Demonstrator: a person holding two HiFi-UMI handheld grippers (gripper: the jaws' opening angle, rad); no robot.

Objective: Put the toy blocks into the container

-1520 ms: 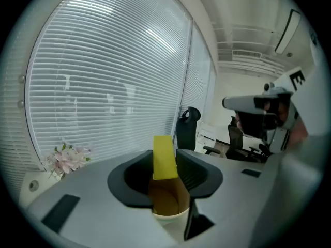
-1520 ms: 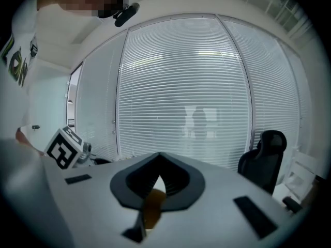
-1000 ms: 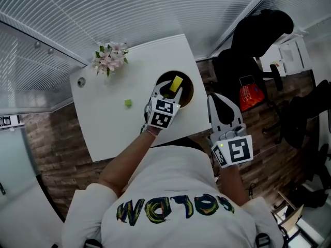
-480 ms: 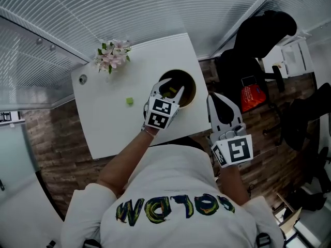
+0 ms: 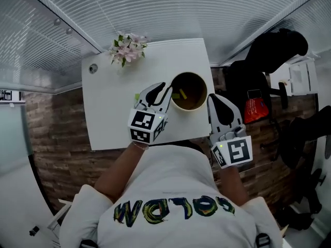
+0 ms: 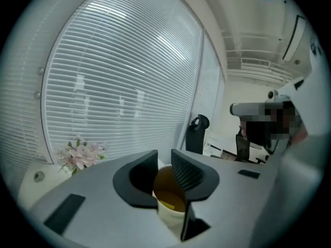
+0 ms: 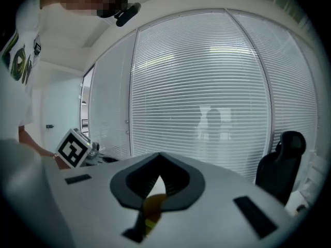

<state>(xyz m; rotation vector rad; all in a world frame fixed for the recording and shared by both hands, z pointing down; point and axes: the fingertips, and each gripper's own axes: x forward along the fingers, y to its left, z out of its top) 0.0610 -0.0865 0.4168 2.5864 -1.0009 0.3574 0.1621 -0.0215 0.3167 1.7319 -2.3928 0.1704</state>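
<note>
**Left claw backs off the cup, one block still out on the table**

The left gripper [image 5: 159, 93] has swung away from its spot over the cup and now sits to the cup's left, nearer the person. The yellow piece that stood between its jaws a moment ago is down inside. The jaws have just been narrowing, and in the left gripper view they stand a slim gap apart with nothing between them, only the cup showing through beyond.

Now the layout. The white square table [image 5: 108, 119] carries everything. The round tan container [image 5: 189, 74] stands near its right edge. The right gripper [image 7: 159, 179] hangs off that edge, just beside the cup, its jaws drawn together at the tips and empty. A pink flower bunch [image 5: 128, 46] sits at the far edge, out of the play. Inside the cup lies the yellow toy block [image 5: 183, 94], tilted against the wall.

And here's the one left: a small green toy block [image 5: 137, 95] on the tabletop, peeking out just left of the left gripper's jaws and partly hidden by them. It is too small to read a long axis. The left hand is plainly the nearer one, with the cup between the block and the right gripper. Likely call: a short shift left and down, jaws spread again, then a carry back right to the cup.
</note>
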